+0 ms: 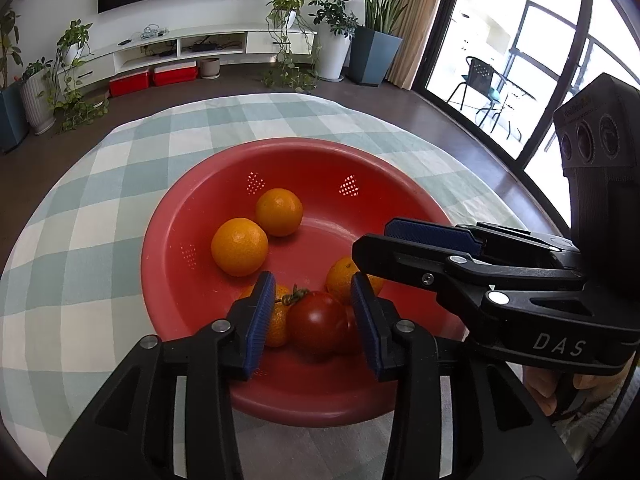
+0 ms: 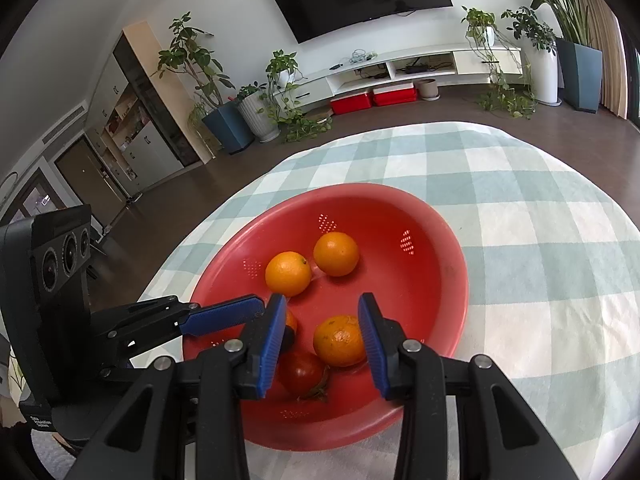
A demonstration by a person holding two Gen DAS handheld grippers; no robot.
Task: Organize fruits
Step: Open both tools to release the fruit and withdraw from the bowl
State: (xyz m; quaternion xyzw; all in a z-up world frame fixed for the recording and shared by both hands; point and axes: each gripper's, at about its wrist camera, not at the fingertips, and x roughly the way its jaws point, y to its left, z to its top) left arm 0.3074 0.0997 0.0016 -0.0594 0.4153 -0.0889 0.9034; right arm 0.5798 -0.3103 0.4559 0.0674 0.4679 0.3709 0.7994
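A red colander bowl (image 1: 280, 148) (image 2: 360, 190) sits on the checked cloth and holds several oranges and a red tomato (image 1: 318, 320) (image 2: 300, 372) with a green stem. My left gripper (image 1: 314, 292) (image 2: 260, 306) hovers over the bowl's near side. It is open; the tomato shows between its blue pads but lies in the bowl, touching neither. One orange (image 1: 276, 320) is half hidden behind the left pad. My right gripper (image 2: 322, 308) (image 1: 372, 246) is open over another orange (image 2: 339, 340) (image 1: 340, 280), which rests in the bowl close to its right pad. Two more oranges (image 1: 239, 246) (image 1: 279, 212) lie farther back.
The round table under the green-and-white checked cloth (image 1: 100, 184) (image 2: 540, 220) drops off to a dark floor on all far sides. Potted plants (image 1: 376, 40), a white TV bench (image 1: 200, 44) and red boxes (image 1: 152, 78) line the far wall. A glass door (image 1: 500, 60) is at the right.
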